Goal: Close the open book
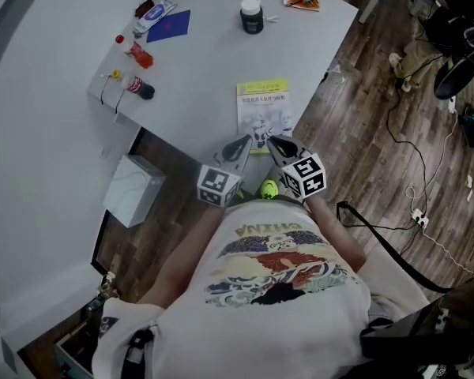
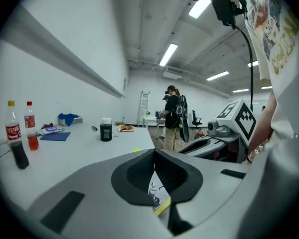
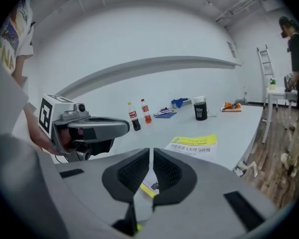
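Book (image 1: 263, 107) is seen lying closed on the tabletop (image 1: 197, 61) by its edge, long axis pointed straight away from left hand-held gripper (image 1: 242, 144) and right hand-held gripper (image 1: 275, 144), both jaws closed empty at its near end, neither nearer.

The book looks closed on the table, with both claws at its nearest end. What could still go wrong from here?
1. The book lies close to the edge of the table. The left claw and right claw, both closed and empty, hang over its near end, so a bump might slide it off.
2. A black cable runs across the floor beside the person and might snag a step.
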A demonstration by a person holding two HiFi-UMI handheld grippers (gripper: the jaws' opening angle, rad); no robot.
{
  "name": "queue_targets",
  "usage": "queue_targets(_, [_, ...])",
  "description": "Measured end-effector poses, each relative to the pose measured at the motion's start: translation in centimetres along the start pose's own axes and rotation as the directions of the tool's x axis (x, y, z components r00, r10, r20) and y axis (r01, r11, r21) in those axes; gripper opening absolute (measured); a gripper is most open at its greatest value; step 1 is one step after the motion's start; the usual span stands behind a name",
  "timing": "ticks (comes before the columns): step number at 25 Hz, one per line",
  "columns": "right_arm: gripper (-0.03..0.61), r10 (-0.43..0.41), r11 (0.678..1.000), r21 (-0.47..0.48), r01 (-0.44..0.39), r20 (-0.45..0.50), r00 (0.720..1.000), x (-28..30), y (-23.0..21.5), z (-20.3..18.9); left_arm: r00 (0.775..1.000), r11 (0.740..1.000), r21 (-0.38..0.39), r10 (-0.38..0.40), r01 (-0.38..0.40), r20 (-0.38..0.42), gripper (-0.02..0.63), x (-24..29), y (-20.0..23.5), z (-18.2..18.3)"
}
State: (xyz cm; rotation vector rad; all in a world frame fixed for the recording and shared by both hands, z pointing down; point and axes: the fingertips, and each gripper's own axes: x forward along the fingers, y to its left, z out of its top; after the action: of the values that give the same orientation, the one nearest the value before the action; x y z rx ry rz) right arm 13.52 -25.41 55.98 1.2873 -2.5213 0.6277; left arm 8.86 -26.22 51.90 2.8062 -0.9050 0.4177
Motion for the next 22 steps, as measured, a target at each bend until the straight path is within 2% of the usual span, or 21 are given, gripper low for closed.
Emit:
queue_targets(5, [0.032,-0.002,1.0,-0.018,0.002,0.029,1.0,-0.3,0.0,1.8,0.999,0.999,-0.044,-0.004,0.005,0.034,0.011,0.5,0.6,0.9])
queue_targets(12, [0.032,-0.007,0.999,-0.046,0.009,0.039,0.999,-0.5,-0.1,2.5,0.999,1.0,-0.007,-0.027,0.027,0.044,0.011,1.2,0.2,1.6])
queue_targets(22, [0.032,-0.021,0.999,-0.039,0.023,0.043,0.999,-0.4,-0.4,2.6,0.999,0.999,0.002,-0.04,0.04,0.03,0.011,1.5,0.0,1.3])
